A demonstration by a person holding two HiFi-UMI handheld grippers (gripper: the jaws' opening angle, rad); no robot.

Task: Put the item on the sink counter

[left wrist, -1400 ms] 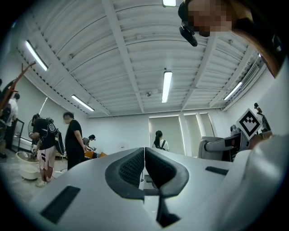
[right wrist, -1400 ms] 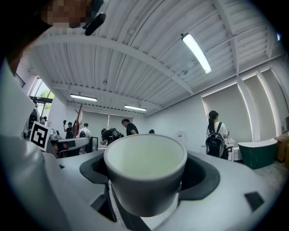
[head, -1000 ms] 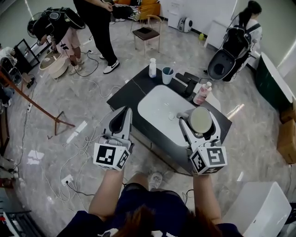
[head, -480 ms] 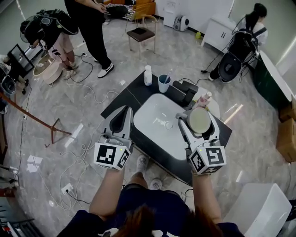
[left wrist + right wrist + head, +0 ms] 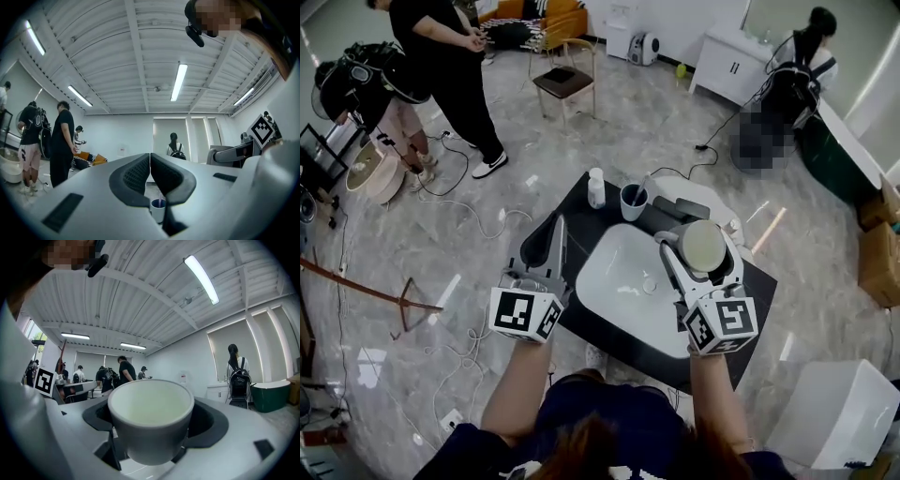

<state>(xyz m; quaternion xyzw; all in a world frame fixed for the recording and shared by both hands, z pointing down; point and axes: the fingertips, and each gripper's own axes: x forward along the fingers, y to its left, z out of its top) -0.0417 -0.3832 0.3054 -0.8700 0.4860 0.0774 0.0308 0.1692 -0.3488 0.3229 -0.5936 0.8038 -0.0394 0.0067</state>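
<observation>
**Cup held in the right tool, not yet set on the bench**

Your right tool (image 5: 701, 236) is clamped on a pale, off-white tapered cup (image 5: 152, 420), one jaw on each side of its wall. The cup rides upright and looks empty, with a thick rounded rim and a matt, plain surface. Your left tool (image 5: 555, 236) has its jaws pressed together with nothing between them, and it hangs over the near-left edge of the dark sink bench (image 5: 752, 281).

From the head view the cup sits above the right rim of the white oval basin (image 5: 623, 281); how high above, I cannot tell. I judge you are in the carry, with the placing itself to come.

The next move calls for a bare patch of bench, not the basin. The far side is crowded: a white bottle (image 5: 596, 187) and a blue-grey tumbler (image 5: 633, 201) stand there, with dark objects just beside them. The strip to the right of the basin looks freer. Bring the cup down level until its base rests flat, then part the jaws.
</observation>
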